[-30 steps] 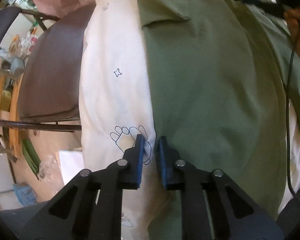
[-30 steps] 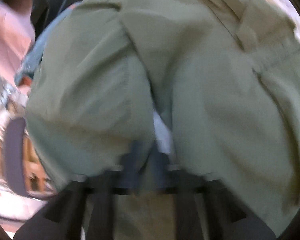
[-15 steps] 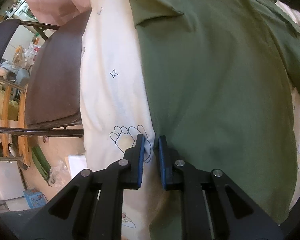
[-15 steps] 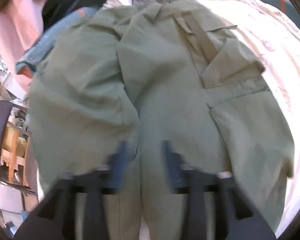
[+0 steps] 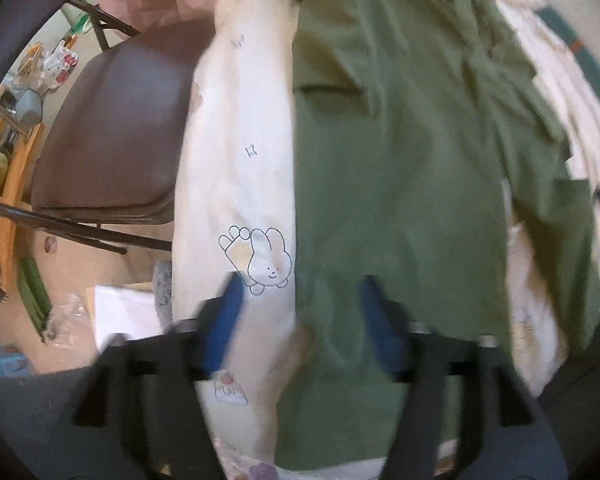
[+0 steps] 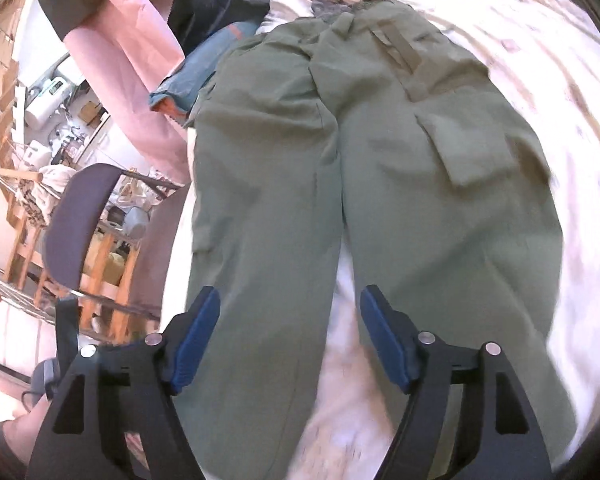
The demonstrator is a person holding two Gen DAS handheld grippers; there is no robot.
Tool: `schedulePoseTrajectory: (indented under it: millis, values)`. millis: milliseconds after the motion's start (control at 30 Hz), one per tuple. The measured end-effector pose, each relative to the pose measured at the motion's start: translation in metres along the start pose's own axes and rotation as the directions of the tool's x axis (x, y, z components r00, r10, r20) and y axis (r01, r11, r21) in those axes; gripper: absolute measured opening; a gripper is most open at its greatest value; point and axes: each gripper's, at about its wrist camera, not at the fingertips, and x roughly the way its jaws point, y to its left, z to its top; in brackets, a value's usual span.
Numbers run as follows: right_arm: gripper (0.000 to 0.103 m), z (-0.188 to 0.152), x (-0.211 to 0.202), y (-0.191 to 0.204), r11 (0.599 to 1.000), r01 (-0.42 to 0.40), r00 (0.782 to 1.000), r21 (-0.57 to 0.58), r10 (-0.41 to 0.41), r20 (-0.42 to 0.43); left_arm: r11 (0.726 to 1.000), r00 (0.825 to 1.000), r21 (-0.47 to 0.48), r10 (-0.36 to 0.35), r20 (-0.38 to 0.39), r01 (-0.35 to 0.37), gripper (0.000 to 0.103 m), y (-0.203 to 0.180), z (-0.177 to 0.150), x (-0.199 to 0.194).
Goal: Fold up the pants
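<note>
- The green pants (image 6: 380,168) lie spread flat on the bed (image 6: 548,80), filling the middle of the right wrist view. The waistband sits at the top centre and the two legs run down toward the bottom edge. Laid out like this, both legs are in reach for a fold.
- A strip of pale bedding shows between the legs in the lower middle. They are apart, so the lengthwise fold looks not yet made.
- The right tool (image 6: 290,332) hangs over the lower legs with its blue pads spread and opening. The cloth lies below them and nothing is pinched.
- In the left wrist view the pants (image 5: 400,184) take up the centre and right, and their straight edge runs down the middle of the frame.
- Left of that edge lies the white sheet with a rabbit print (image 5: 270,264), which keeps the garment off the mattress edge.
- The left tool (image 5: 298,320) at bottom centre is blurred. Its jaws are opening and straddle the pants' edge without gripping it, which reads as a release above the hem side.
- A brown chair (image 5: 112,136) stands at the left beside the bed, clear of the work.
- Likely next: both tools need a fresh hold on the cloth.
</note>
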Motion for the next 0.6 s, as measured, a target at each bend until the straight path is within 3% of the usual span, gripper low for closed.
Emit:
schedulePoseTrajectory:
  millis: [167,267,367,467,567,600]
  values:
    - [0.075,-0.040,-0.013,-0.017,0.994,-0.008,0.998,0.113,0.015,-0.061,0.994,0.999,-0.100,-0.045,0.010,0.046,0.070,0.017,-0.019,-0.018]
    - [0.075,-0.065,-0.008,-0.025,0.985,0.013,0.991,0.174,0.010,-0.134,0.980,0.995,-0.185,-0.086,-0.059,0.074,0.070,0.029,-0.036,-0.009]
    - [0.075,-0.087,0.009,-0.028,0.974,-0.010,0.974,0.225,0.060,-0.219,0.970,0.977,-0.227,-0.128,-0.173,0.087,0.067,0.035,-0.054,0.015]
    - [0.069,-0.108,0.036,-0.017,0.975,-0.023,0.945,0.223,0.094,-0.314,0.973,0.970,-0.207,-0.142,-0.199,0.100,0.054,0.028,-0.066,0.021]
    - [0.058,-0.127,0.063,-0.002,0.978,-0.022,0.910,0.206,0.105,-0.401,0.988,0.959,-0.110,-0.131,-0.250,0.106,0.022,0.007,-0.071,0.033]
    - [0.046,-0.131,0.069,0.004,0.982,-0.015,0.905,0.186,0.092,-0.414,0.992,0.956,-0.080,-0.116,-0.268,0.098,0.006,0.001,-0.073,0.037]
